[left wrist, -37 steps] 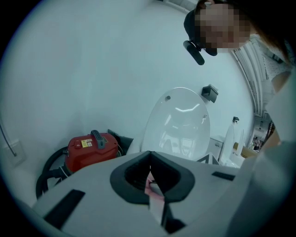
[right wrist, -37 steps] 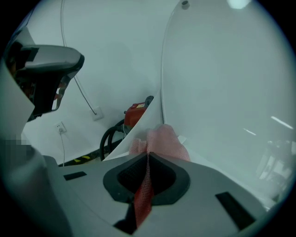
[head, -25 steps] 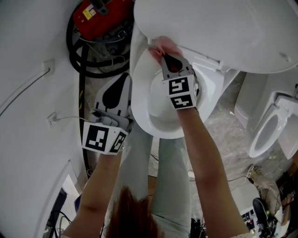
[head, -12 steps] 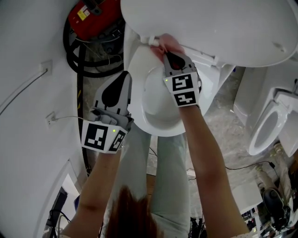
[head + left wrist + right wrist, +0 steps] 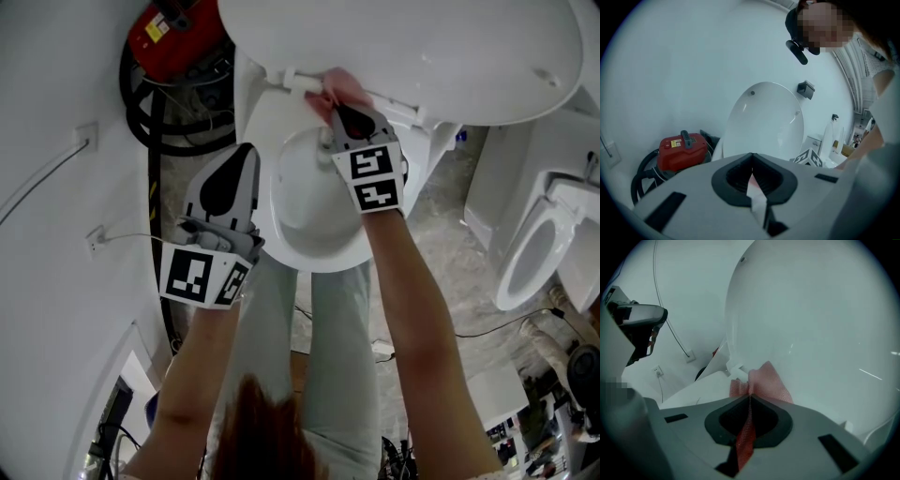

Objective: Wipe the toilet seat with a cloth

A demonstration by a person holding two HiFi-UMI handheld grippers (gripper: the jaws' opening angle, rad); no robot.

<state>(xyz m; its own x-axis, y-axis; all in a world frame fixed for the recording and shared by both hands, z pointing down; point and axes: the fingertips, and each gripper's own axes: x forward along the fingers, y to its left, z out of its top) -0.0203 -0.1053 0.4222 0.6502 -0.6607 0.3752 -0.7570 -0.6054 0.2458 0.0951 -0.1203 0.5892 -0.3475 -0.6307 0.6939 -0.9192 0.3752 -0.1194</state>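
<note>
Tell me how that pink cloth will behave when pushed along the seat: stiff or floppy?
Probably floppy: the cloth bunches in folds ahead of the shut right claw. Its open weave suggests it is light and may drag rather than slide on the seat.

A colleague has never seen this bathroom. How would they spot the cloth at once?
Find the toilet in front of the person, its big white lid raised, then look to the back of the seat, by the hinge. The cloth is there, pinched in the right gripper. It is the only pink, mesh-textured thing against all that white.
</note>
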